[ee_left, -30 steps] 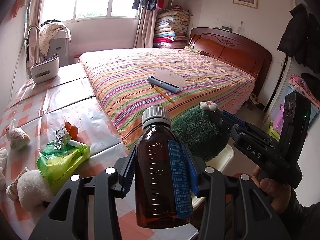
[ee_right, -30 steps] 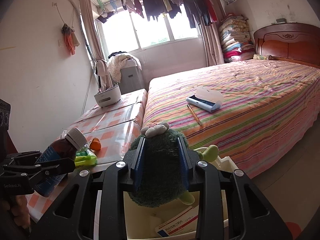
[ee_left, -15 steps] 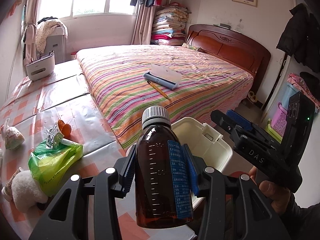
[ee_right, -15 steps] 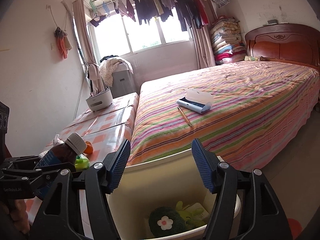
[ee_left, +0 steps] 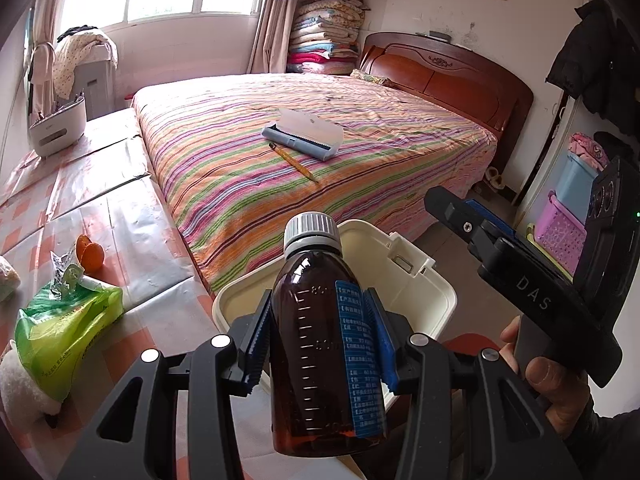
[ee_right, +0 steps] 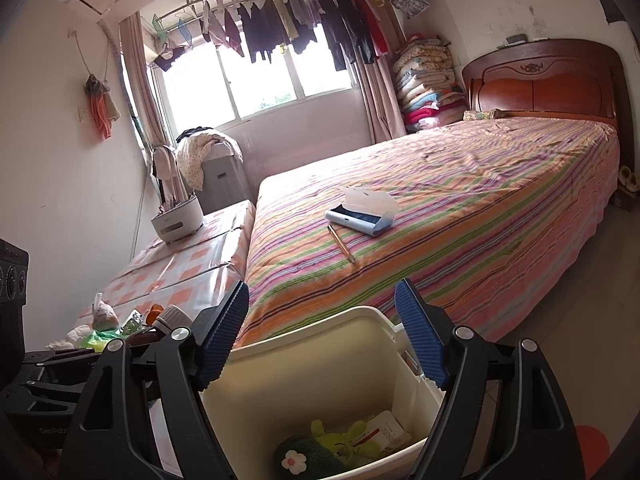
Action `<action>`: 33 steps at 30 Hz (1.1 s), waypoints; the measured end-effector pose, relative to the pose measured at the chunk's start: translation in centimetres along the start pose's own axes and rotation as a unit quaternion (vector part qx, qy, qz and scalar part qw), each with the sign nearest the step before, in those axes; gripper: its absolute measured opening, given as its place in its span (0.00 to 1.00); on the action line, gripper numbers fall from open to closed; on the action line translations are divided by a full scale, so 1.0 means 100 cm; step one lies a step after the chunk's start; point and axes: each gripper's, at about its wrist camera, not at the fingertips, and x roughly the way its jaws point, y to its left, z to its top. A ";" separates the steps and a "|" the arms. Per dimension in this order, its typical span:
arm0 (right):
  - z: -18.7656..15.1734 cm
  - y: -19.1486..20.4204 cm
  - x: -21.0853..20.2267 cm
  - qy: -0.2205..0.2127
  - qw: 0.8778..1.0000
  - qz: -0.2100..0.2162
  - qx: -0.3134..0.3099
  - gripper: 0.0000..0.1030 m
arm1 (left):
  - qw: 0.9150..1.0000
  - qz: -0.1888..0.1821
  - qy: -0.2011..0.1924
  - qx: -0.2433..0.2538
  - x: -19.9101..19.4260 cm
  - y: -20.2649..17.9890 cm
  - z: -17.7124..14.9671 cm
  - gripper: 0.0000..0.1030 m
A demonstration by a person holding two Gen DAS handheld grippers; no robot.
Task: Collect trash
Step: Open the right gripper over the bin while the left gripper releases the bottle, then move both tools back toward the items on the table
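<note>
A brown medicine bottle (ee_left: 308,280) with a grey cap and blue label stands upright in my left gripper (ee_left: 318,336), whose blue pads press on its sides. It hangs just in front of a cream trash bin (ee_left: 424,280). My right gripper (ee_right: 322,312) hovers over the bin (ee_right: 320,360); its jaws are opening and nothing is between them. At the bottom of the bin lie a green plush toy (ee_right: 308,456) with a white flower and a small white box (ee_right: 384,432). The right gripper (ee_left: 472,220) also shows at the right of the left wrist view, held by a hand.
A checkered table (ee_left: 120,208) on the left carries a green plastic bag (ee_left: 64,328), an orange (ee_left: 90,254), a white plush (ee_left: 20,384) and a white holder (ee_left: 58,128). On the striped bed (ee_left: 400,132) behind the bin lie a blue pencil case (ee_left: 304,138) and a pencil (ee_left: 294,162).
My right gripper opened and the green plush toy dropped into the bin. My left gripper carried the bottle closer to the bin.
</note>
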 end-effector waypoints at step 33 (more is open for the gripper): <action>-0.006 0.039 0.009 0.019 0.999 0.043 -0.004 0.80 | 0.994 0.081 -0.026 -0.066 -0.038 0.059 -0.014 0.69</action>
